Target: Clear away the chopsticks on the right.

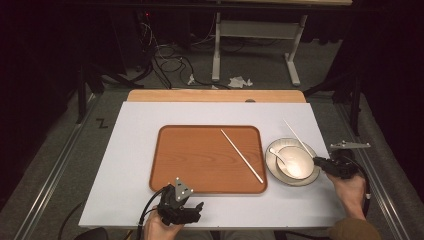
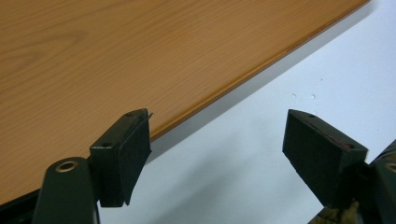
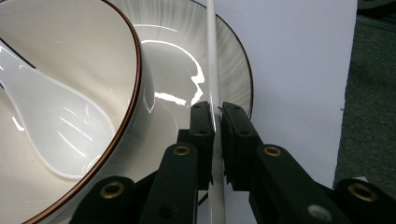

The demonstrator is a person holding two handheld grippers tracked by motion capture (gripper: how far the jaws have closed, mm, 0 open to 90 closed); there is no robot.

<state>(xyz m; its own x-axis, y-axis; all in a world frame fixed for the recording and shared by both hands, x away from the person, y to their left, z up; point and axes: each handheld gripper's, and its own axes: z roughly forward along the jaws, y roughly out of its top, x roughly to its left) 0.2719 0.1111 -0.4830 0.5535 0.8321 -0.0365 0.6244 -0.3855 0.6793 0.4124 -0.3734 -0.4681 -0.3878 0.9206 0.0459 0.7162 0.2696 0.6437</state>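
A white board [image 1: 140, 165] covers the table, over grey carpet with cables. On it sit a wooden tray [image 1: 200, 160] carrying 1 chopstick [image 1: 242, 155], and a plate [image 1: 272, 170] bearing a bowl [image 1: 297, 162] (spoon [image 1: 278, 156] inside). The right gripper [image 3: 217, 122] is clamped on the second chopstick [image 3: 213, 70], which slants away across the plate rim. The left gripper [image 2: 217, 154] gapes empty beside the tray.

Your right gripper [image 3: 215, 122] has its fingers [image 3: 202, 126] pinched on a white chopstick [image 3: 213, 60], which runs straight up between them and across the rim of the plate [image 3: 233, 51]. The pads press it from both sides. Just left of that sits a white bowl [image 3: 116, 84] with a brown rim, standing on the plate, and a white ceramic spoon [image 3: 51, 126] lies inside the bowl. To the right you've got the white bench [image 3: 299, 70] surface, then dark floor [image 3: 373, 102] past its edge.
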